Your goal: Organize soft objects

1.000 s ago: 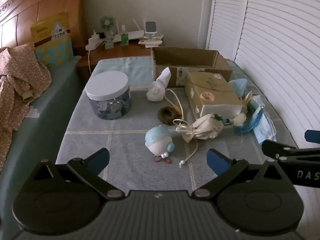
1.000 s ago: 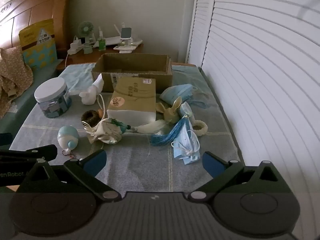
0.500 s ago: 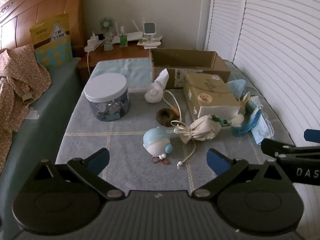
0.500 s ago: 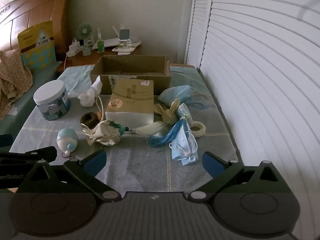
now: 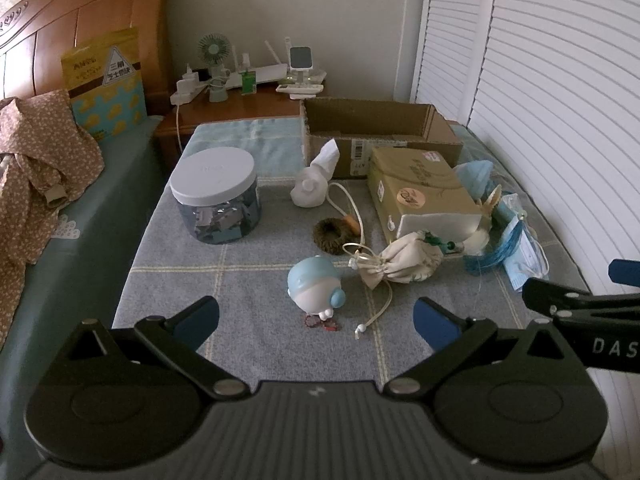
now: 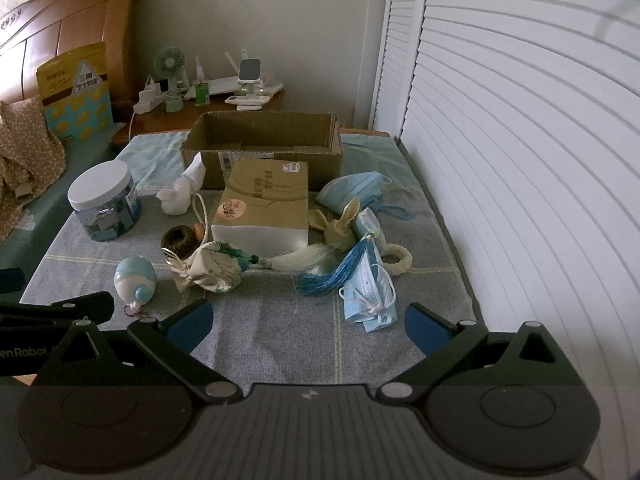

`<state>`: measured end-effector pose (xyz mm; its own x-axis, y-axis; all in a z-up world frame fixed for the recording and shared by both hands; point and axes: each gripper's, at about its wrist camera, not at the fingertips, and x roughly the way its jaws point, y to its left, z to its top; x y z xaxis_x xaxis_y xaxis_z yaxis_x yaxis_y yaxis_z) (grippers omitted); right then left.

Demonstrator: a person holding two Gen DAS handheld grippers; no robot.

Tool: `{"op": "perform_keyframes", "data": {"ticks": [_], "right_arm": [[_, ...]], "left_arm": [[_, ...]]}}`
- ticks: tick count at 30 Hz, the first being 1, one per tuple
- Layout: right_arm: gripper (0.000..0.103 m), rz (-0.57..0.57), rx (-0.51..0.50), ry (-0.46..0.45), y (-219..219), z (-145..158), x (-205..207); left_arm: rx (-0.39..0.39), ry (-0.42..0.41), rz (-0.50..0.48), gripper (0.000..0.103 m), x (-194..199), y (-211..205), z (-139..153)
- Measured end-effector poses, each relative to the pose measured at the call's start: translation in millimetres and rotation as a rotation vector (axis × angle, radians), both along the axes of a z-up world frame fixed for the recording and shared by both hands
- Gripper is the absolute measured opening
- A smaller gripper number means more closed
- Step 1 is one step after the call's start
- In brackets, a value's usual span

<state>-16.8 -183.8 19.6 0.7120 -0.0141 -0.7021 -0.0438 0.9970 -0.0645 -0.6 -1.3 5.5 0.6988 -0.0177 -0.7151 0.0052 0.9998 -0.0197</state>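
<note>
Soft things lie scattered on a grey checked cloth (image 5: pixel 256 280): a drawstring pouch (image 5: pixel 404 262) (image 6: pixel 214 266), a blue-and-white round toy (image 5: pixel 316 286) (image 6: pixel 134 278), a brown hair scrunchie (image 5: pixel 332 234), a white cloth bundle (image 5: pixel 314 184), blue face masks (image 6: pixel 368 292) and a blue tassel (image 6: pixel 336 274). An open cardboard box (image 5: pixel 380 128) (image 6: pixel 264 140) stands at the back. My left gripper (image 5: pixel 316 318) hovers open just in front of the toy. My right gripper (image 6: pixel 306 322) is open too, near the front edge, with nothing between its fingers.
A tan tissue box (image 5: pixel 420 196) sits mid-table, with a lidded jar (image 5: pixel 216 196) to the left. A louvred white door (image 6: pixel 520 140) runs along the right. A bed with patterned fabric (image 5: pixel 36 160) lies left. A nightstand (image 5: pixel 240 96) with a fan stands behind.
Both grippers have drawn back slightly toward the near edge, so the table's contents look a little farther away. Nothing on the cloth has moved.
</note>
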Motion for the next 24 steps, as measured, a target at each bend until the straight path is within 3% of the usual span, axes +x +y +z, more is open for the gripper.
{"op": "perform_keyframes", "data": {"ticks": [24], "right_arm": [[0.103,0.001,-0.003,-0.011,-0.4,3.6,-3.1]], "left_arm": [[-0.002,-0.002,0.003,0.102,-1.1,-2.0,0.4]]}}
